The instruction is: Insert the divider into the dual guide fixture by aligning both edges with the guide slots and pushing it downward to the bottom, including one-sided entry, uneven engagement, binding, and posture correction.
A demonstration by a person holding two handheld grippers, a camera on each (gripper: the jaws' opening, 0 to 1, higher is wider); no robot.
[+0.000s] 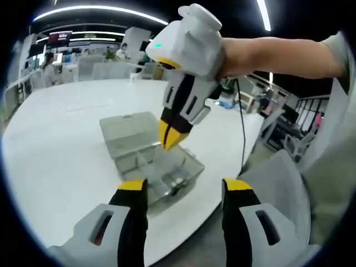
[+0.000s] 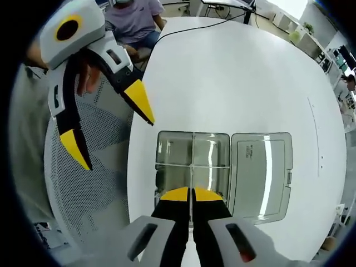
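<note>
In the left gripper view, the left gripper [image 1: 183, 189] rises from the bottom with its two black, yellow-tipped jaws spread wide and nothing between them. Past them, a clear plastic compartment box with a hinged lid [image 1: 150, 158] sits on a round white table [image 1: 55, 144], near the table's edge, its lid lying flat and open on the far side. The right gripper [image 1: 171, 138], white-bodied and held in a person's hand, comes down from above with its yellow tips pressed together right over the box's open compartments; what they pinch is too thin to make out here. In the right gripper view, the right gripper [image 2: 192, 194] points straight down at the same clear box [image 2: 222, 167], its jaws nearly closed on the top edge of a thin transparent divider panel [image 2: 192, 181] that stands upright along the box's middle line, between compartments; how deep it sits in the slots cannot be told. The open lid [image 2: 261, 172] lies to the right. The left gripper [image 2: 114, 130] hangs at upper left, jaws wide apart and empty, off the table edge above a grey mesh chair [image 2: 94, 183].
</note>
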